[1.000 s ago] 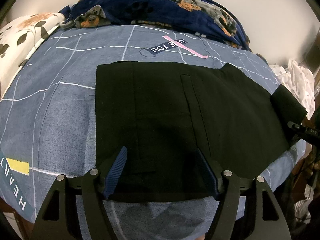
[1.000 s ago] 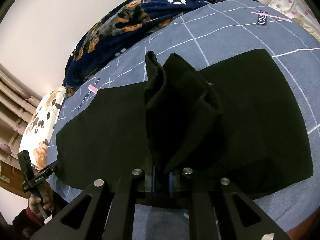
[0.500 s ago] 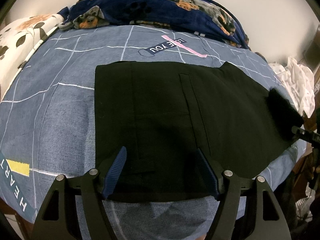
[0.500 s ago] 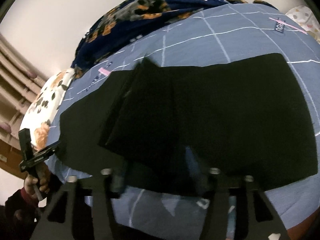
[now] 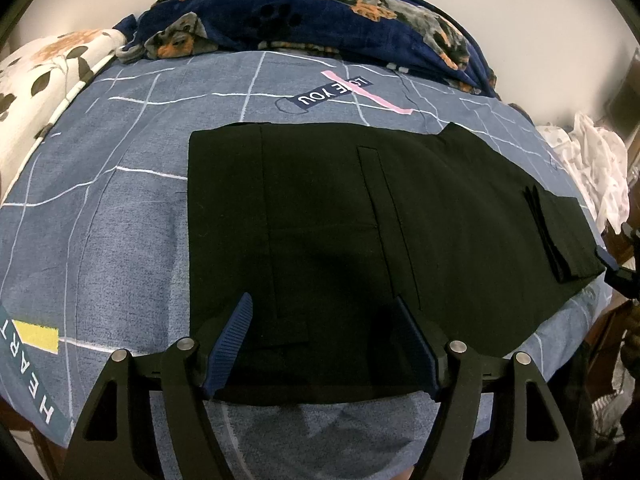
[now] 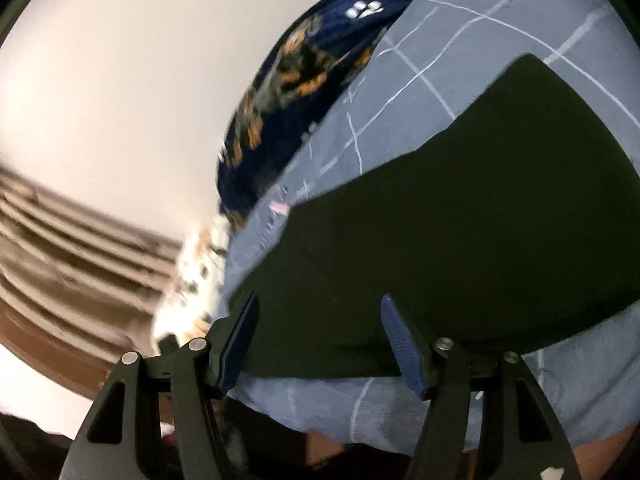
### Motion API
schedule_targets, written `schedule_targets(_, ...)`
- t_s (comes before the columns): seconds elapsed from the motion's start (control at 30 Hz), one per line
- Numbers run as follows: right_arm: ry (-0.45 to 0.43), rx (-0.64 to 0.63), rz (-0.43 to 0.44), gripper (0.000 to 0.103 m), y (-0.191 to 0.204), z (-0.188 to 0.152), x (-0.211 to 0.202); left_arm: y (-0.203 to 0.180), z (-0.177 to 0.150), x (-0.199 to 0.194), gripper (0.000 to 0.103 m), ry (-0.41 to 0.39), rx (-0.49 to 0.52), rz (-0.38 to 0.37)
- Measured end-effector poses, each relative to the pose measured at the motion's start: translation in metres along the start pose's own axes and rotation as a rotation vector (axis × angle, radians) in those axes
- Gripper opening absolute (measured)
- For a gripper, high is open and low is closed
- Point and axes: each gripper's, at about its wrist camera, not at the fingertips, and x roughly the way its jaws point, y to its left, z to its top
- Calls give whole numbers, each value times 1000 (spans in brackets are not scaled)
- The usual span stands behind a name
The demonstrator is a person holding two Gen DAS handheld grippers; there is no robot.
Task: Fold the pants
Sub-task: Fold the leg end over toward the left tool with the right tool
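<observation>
Black pants (image 5: 340, 216) lie flat on the blue-grey bed cover (image 5: 120, 208). Their right end (image 5: 560, 232) is folded back over itself. My left gripper (image 5: 324, 312) is open and empty, its jaws over the near edge of the pants. My right gripper (image 6: 318, 308) is open and empty, tilted, over the near edge of the pants (image 6: 460, 232) in the blurred right wrist view. The right gripper's tip (image 5: 616, 268) shows at the right edge of the left wrist view, beside the folded end.
A dark blue dog-print blanket (image 5: 320, 12) is bunched along the far side of the bed. A floral pillow (image 5: 36, 68) lies at far left. White crumpled cloth (image 5: 596, 168) sits off the bed's right side. The bed's near edge is just below both grippers.
The right gripper laid the lifted pant end down on the pants, opened and let go, then swung away, tilting. The left gripper stayed open in place.
</observation>
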Motion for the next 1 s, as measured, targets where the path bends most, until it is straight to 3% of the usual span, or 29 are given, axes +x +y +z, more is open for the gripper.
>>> schedule_targets(0.2, 69, 77, 81, 62, 3, -19, 25, -1, 1, 0, 74, 3, 8, -2)
schedule_targets(0.4, 113, 184, 46, 62, -7, -45, 44, -2, 0, 1, 76, -3, 2, -16)
schedule_targets(0.77, 24, 298, -59, 60, -21, -48, 45, 1, 0, 1, 79, -6, 9, -28)
schedule_targets(0.87, -28, 371, -56, 61, -27, -51, 44, 1, 0, 1, 79, -6, 12, -26)
schedule_targets(1.0, -61, 366, -79, 66, -21, -52, 46, 1, 0, 1, 81, -9, 14, -30)
